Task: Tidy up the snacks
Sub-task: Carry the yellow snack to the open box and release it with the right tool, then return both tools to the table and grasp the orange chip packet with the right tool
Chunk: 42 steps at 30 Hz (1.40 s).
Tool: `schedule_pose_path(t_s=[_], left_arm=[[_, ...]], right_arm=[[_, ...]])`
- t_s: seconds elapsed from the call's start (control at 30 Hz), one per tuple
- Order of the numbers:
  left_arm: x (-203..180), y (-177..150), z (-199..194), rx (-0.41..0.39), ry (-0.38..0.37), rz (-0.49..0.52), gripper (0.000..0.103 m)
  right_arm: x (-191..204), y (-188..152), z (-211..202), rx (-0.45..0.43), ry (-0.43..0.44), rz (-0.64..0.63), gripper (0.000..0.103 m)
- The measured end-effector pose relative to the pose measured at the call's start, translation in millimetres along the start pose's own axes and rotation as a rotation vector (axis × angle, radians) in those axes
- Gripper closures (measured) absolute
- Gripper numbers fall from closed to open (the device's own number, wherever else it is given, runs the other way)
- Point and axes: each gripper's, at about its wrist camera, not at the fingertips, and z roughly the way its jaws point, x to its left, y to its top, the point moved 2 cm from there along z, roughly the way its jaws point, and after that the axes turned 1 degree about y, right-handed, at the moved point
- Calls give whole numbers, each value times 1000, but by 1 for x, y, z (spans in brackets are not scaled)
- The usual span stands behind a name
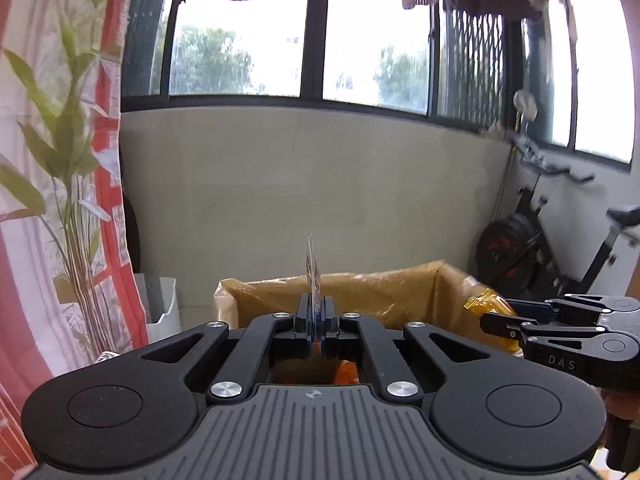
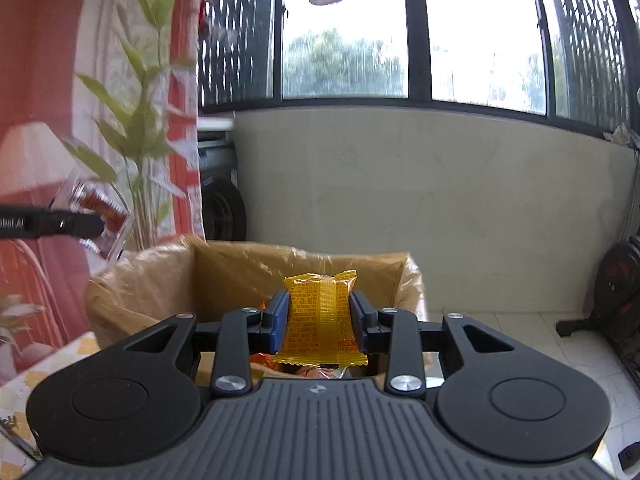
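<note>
Tools both pinch wrappers: right tool point(image 2: 319, 322) crinkly yellow packet point(image 2: 320, 316); left tool point(image 1: 316, 318) thin, seemingly clear-edged packet point(image 1: 313, 276).

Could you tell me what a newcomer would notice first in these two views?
Probably the yellow snack packet, clamped upright in the right gripper above the plastic-lined cardboard box. Next, the clear-wrapped snack pinched edge-on in the left gripper, over the same box.

Box interior point(image 2: 224, 280) mostly hidden behind fingers point(image 2: 280, 320); clear snack packet point(image 2: 94, 216) motion-blurred.
</note>
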Motion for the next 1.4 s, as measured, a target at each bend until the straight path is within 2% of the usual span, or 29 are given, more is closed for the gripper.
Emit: schedule_pose_path(t_s=[0.1, 0.2, 0.23, 0.27, 0.3, 0.33, 0.43, 0.63, 0.77, 0.9, 1.07, 1.13, 1.27, 1.4], left_arm=[[-7, -2, 23, 48, 21, 32, 98], [-7, -7, 39, 89, 12, 11, 92], [-3, -11, 40, 92, 22, -13, 72], [0, -14, 40, 95, 27, -38, 61], [5, -18, 37, 95, 30, -68, 43], [12, -23, 32, 92, 29, -96, 43], [25, -34, 15, 86, 10, -132, 44], [28, -38, -42, 6, 16, -99, 43], [28, -49, -68, -6, 24, -79, 43], [29, -79, -79, 38, 54, -85, 43], [37, -119, -87, 90, 103, -122, 43], [38, -135, -90, 114, 126, -142, 43], [42, -159, -91, 178, 133, -182, 43], [40, -180, -90, 238, 130, -212, 43]], right_arm=[[0, -8, 18, 41, -12, 54, 68], [2, -17, 21, 54, -25, 55, 63], [2, -19, 20, 50, -16, 56, 61], [1, -22, 13, 44, -3, 58, 59], [1, -23, 10, 30, 8, 57, 55], [0, -24, 3, 17, 14, 54, 52], [-5, -28, -17, -19, 34, 65, 51], [0, -47, -68, -94, 86, 71, 51], [5, -69, -92, -104, 101, 88, 51], [10, -104, -99, -20, 111, 76, 51], [12, -155, -94, 169, 113, 46, 51], [11, -173, -95, 238, 105, 29, 44], [12, -202, -101, 355, 112, -55, 39], [17, -217, -114, 434, 134, -177, 28]])
